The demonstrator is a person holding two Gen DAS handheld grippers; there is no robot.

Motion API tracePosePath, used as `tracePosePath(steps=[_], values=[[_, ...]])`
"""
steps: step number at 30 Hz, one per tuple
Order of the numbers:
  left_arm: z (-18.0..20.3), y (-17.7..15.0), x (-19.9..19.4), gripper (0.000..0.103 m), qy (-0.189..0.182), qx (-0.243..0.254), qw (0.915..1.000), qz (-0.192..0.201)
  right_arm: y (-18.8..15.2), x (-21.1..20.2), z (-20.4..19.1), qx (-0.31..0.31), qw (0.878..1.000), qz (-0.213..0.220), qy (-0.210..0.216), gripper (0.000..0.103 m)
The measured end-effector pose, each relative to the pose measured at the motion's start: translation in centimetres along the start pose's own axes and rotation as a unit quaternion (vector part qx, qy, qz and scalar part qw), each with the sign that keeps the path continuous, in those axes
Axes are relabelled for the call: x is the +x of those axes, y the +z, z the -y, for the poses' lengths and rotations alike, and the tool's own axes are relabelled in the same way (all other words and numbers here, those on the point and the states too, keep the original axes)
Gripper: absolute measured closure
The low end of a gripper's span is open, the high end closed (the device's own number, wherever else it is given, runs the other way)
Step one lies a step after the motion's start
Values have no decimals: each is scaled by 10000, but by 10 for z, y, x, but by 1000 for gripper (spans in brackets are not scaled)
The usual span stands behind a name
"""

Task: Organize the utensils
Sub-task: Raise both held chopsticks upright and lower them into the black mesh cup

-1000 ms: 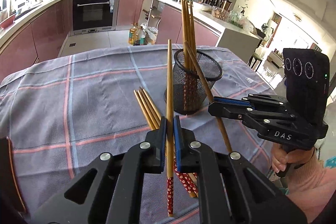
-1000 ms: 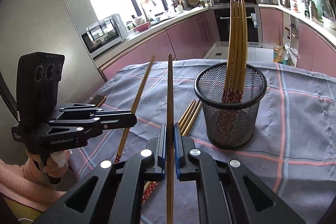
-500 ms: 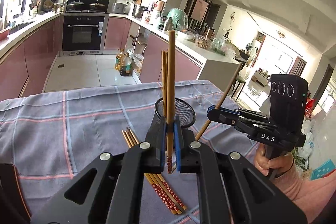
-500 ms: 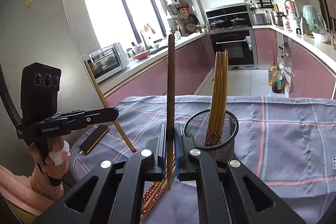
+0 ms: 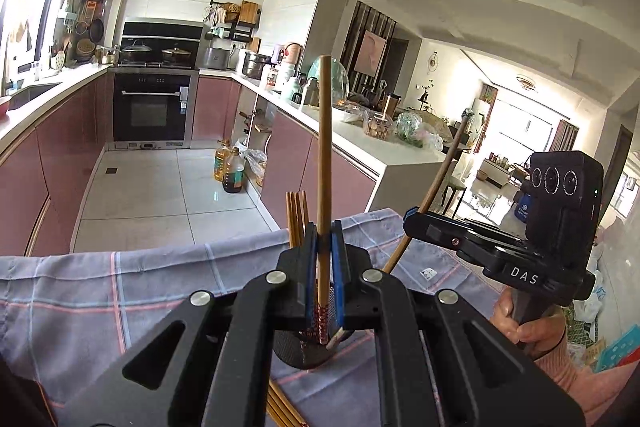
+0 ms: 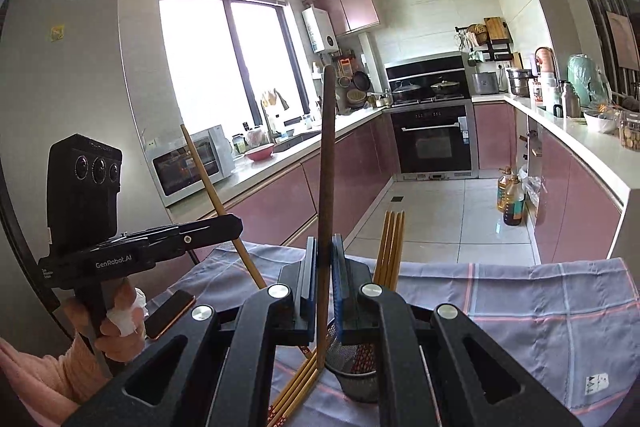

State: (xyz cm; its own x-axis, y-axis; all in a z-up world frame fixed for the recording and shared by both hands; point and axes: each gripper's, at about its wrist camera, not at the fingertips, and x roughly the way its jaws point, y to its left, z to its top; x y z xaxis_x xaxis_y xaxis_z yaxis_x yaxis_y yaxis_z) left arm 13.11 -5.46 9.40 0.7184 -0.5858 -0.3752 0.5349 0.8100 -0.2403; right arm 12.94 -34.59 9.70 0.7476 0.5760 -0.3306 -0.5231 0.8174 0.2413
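Wooden chopstick (image 5: 323, 163) stands upright, pinched in the left gripper (image 5: 323, 267), with the mesh holder (image 5: 304, 351) directly below its patterned tip, while the right gripper (image 6: 323, 269) clamps another chopstick (image 6: 326, 187) just left of the holder.

A: Daylight floods in through the kitchen window (image 6: 224, 67); its panes are blown out white. Ceiling above it shows glare streaks.

B: Noted. Opposite the window, the living-room doorway (image 5: 516, 135) is also overexposed. Fisheye bending strong at edges, corners vignetted black. Near gripper bodies dark, slightly soft.
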Motion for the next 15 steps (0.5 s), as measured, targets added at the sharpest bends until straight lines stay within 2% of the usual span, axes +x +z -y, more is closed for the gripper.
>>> tracePosePath(steps=[4,9,15], values=[[7,6,13,95,213,147,9997,-35,7,3,6,-56,9998,65,-179,97],[5,-1,42,95,348,174,9986,-356,6,12,15,-13,9995,26,-322,97],[5,-18,65,95,356,298,9950,-879,-4,32,22,6,9985,-392,-394,97]])
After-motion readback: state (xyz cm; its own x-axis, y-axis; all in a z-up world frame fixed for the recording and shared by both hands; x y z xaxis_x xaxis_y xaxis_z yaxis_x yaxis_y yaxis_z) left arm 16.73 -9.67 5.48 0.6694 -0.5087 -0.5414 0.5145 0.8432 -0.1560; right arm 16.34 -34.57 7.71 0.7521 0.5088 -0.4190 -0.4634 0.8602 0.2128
